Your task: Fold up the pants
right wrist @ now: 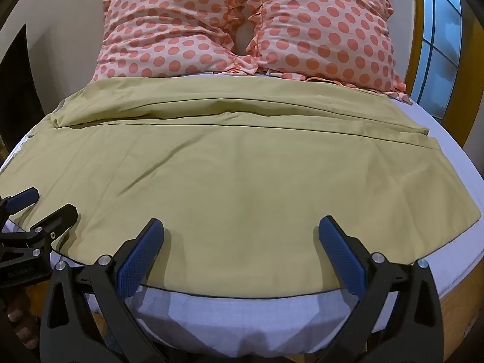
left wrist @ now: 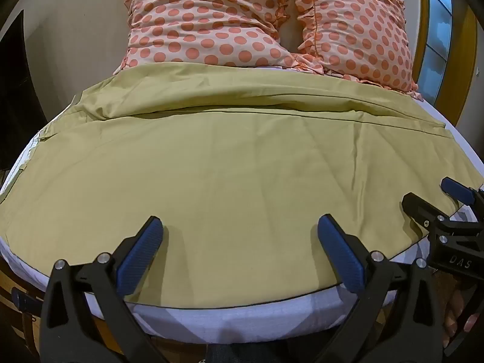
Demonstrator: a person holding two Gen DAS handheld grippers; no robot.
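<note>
Pants (left wrist: 230, 163) lie spread flat across the bed (left wrist: 211, 317), near the pillows (left wrist: 211, 18). Left gripper (left wrist: 240, 251) and right gripper (right wrist: 242, 251) hover spread wide, empty, at the near hem. Step: apparently pre-grasp. Next: pinch that edge, fold far.

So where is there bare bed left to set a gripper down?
Bare white sheet runs along the right side, between the olive pants and the bed edge, and in a near strip below the pants' hem. The head end is crowded by polka-dot pillows.
</note>
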